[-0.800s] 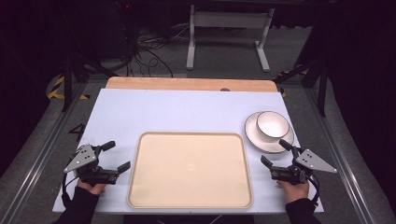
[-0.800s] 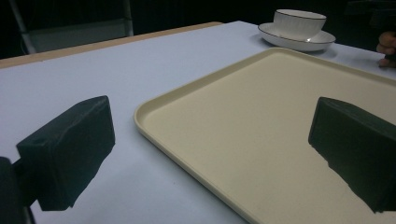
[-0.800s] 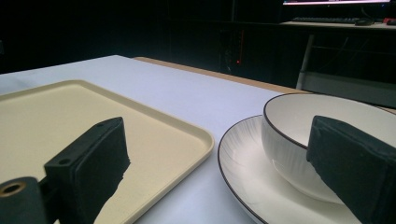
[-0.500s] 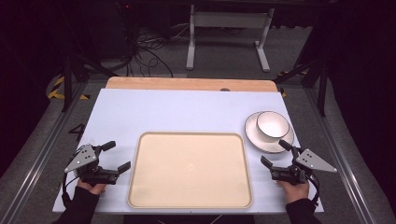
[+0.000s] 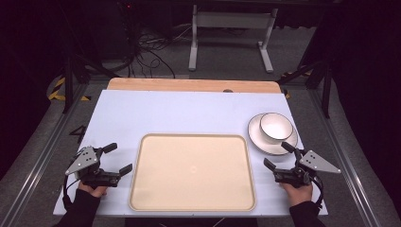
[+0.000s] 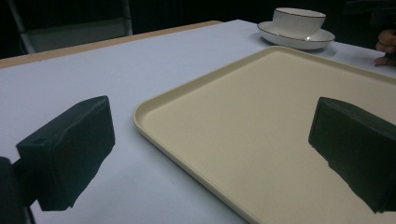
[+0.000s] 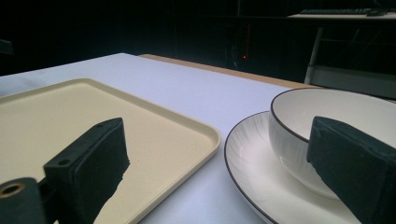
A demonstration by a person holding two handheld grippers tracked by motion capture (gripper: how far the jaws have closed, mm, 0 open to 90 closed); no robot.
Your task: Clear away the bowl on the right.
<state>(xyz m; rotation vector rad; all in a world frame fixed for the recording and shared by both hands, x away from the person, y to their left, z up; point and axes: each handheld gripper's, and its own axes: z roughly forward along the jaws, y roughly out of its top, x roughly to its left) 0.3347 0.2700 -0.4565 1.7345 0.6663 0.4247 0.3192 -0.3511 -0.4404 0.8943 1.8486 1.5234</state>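
So both grippers sit low at the near table (image 5: 189, 109) edge, one on each side of the tray (image 5: 193, 172). Right gripper (image 5: 279, 158) has its jaws spread wide with nothing between them; the bowl (image 5: 275, 127) sits on its plate (image 5: 265, 142) just ahead of it, and in the right gripper view the bowl (image 7: 327, 135) looks very near the right-hand jaw, though I can't tell if it's touching. The tray's corner lies beside its other jaw. Left gripper (image 5: 118, 158) is wide open too, empty, with the tray's rim (image 6: 187, 88) running between its jaws. From it, the bowl (image 6: 299, 21) and plate are well away, across the tray.
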